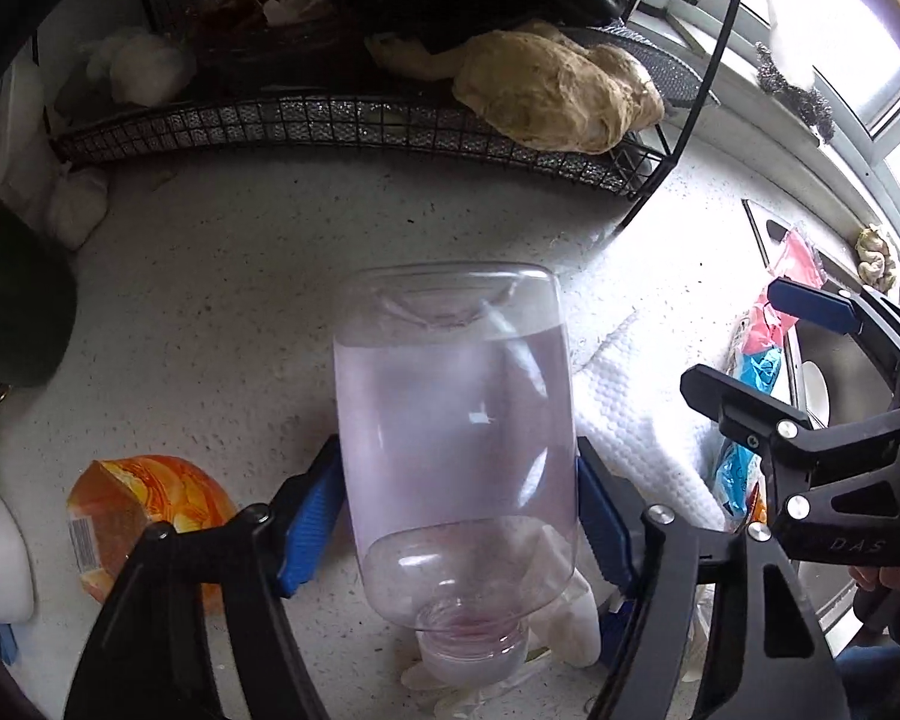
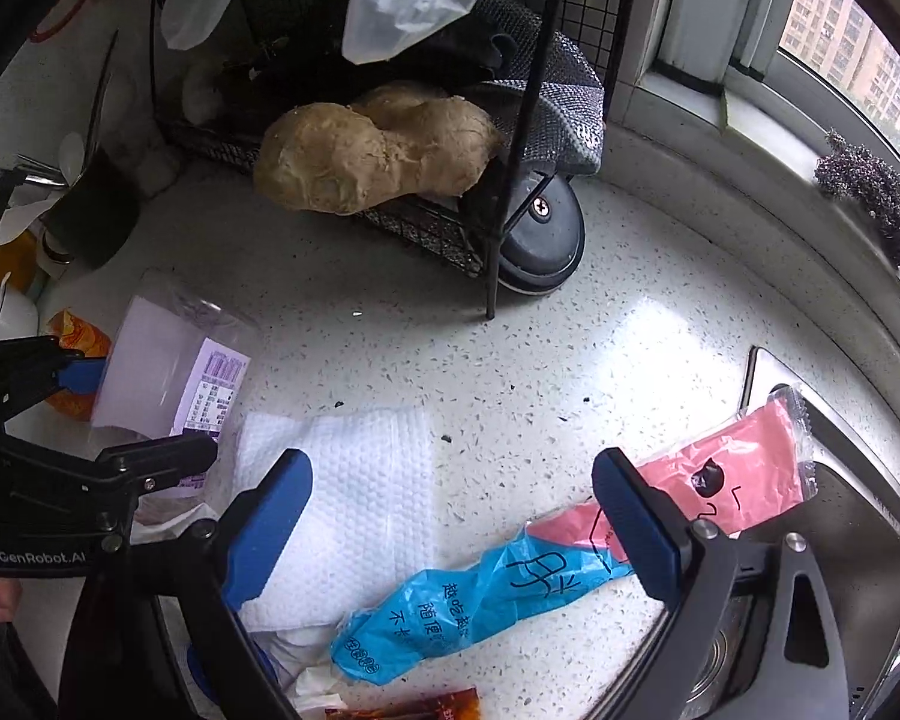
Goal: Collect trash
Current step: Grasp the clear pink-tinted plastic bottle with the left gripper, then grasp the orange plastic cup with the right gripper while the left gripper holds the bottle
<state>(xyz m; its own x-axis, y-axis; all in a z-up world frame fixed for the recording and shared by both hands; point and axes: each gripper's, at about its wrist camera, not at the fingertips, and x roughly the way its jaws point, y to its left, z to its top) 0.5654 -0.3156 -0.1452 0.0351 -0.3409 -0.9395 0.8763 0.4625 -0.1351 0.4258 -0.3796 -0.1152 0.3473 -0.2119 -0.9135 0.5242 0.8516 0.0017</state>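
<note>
My left gripper [image 1: 459, 516] is shut on a clear empty plastic bottle [image 1: 450, 420], mouth towards the camera, held above the speckled counter [image 1: 222, 300]. The bottle also shows in the right wrist view [image 2: 168, 372], between the left gripper's fingers [image 2: 84, 375]. My right gripper [image 2: 450, 522] is open and empty, hovering over a white paper towel [image 2: 354, 504] and a blue and pink snack wrapper [image 2: 498, 588]. In the left wrist view the right gripper [image 1: 762, 348] is at the right, open, above the wrapper [image 1: 762, 360].
A black wire rack [image 2: 450, 222] at the back holds a brown cloth-like lump [image 2: 372, 150]. An orange snack bag [image 1: 144, 510] lies at the left. A steel sink [image 2: 858, 552] is at the right. A red wrapper [image 2: 414, 708] lies at the front edge.
</note>
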